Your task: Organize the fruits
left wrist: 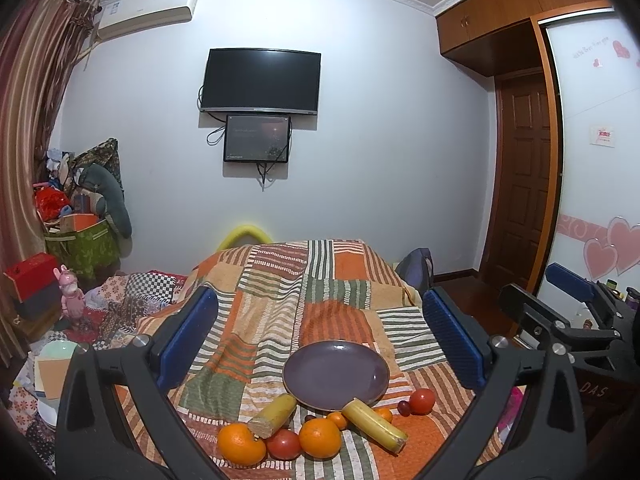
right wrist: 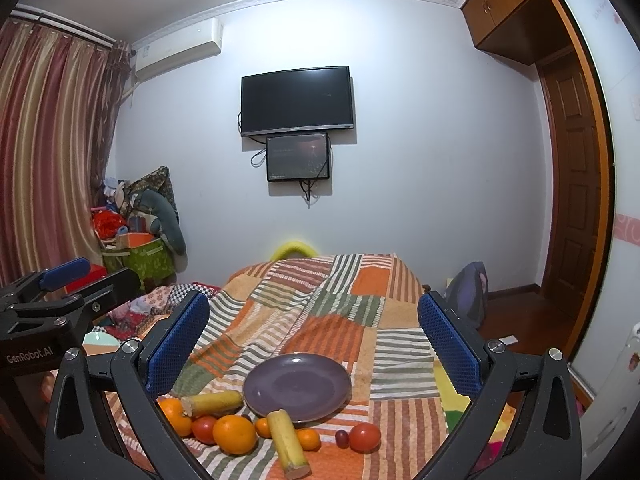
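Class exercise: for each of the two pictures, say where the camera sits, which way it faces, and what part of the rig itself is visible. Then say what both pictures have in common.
Left wrist: sits on the left gripper, facing the wall TV across the bed; its blue pads are spread, with the right gripper at the right edge.
Right wrist: sits on the right gripper, facing likewise; the left gripper shows at the left edge.
Shared: the empty purple plate, the fruit before it, and the striped blanket.

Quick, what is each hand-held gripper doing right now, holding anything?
Left hand-held gripper: open, holding nothing.
Right hand-held gripper: open, holding nothing.
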The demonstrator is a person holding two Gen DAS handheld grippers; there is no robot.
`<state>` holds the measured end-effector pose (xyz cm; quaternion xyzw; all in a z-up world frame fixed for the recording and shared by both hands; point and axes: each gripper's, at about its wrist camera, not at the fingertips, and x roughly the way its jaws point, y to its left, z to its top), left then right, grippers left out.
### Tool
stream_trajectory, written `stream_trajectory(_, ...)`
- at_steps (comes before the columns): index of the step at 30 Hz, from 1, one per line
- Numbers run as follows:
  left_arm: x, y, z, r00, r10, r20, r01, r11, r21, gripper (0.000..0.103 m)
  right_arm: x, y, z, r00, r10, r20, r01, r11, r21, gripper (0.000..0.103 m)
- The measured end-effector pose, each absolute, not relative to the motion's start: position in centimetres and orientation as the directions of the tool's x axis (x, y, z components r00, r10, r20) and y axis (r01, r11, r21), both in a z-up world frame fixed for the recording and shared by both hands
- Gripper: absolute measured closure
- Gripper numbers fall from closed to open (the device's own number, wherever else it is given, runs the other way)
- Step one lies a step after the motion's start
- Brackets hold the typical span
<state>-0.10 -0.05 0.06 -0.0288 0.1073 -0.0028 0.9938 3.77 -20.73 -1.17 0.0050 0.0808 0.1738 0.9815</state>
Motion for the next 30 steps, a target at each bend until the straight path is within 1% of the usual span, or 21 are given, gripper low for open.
stream_trajectory(30,-0.32,-0.16,0.24,0.977,-0.015,-0.214,0.004,0.998,-0.055,0.0,3.71,-20.91,-1.23,0.924,0.351,-0.151,-0.348,0.936,0.05,0.0)
